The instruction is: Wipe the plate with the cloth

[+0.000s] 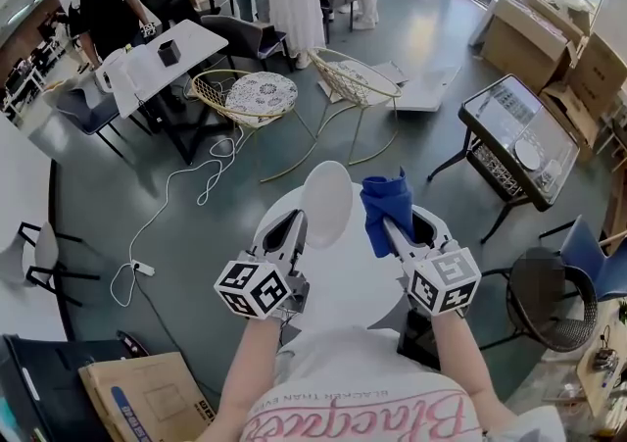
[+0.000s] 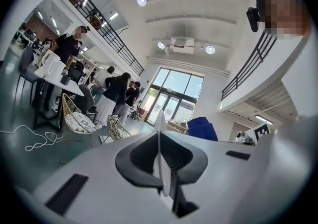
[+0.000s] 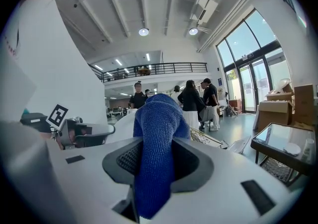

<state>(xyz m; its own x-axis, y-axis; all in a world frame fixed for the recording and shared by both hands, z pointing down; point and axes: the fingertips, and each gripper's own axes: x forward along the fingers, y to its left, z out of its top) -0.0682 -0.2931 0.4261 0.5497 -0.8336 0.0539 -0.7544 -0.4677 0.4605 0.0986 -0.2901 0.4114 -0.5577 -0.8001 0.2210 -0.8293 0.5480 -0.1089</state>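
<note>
Cable (image 1: 167, 215) first, a white lead looping over the grey floor at the far left of my head view, with two wire-frame chairs (image 1: 257, 97) beyond it and several people standing further back. Closer in, my left gripper (image 1: 294, 232) points forward over the round white table (image 1: 348, 283), its marker cube (image 1: 253, 285) near my wrist. In the left gripper view its jaws are pressed together on the white plate (image 2: 159, 151), which I see edge-on as a thin pale line running between the dark pads (image 2: 136, 161). From above, the plate (image 1: 328, 203) stands upright off the table, pinched at its lower left rim, with its broad face showing as a tall oval. Just to its right is the blue cloth (image 1: 385, 207), bunched into a lump; I cannot tell whether it touches the plate's rim or sits a hair off it. My right gripper (image 1: 394, 232) has that cloth clamped: in the right gripper view the cloth (image 3: 156, 153) fills the gap between the jaws and bulges up and forward past the tips, with the plate's pale curve just to the left of it. That gripper's marker cube (image 1: 444, 280) sits level with the other one. Further right stand a black side table (image 1: 519, 136) with a glass top, a dark mesh chair (image 1: 554, 298), and cardboard boxes (image 1: 549, 38) by the wall.
</note>
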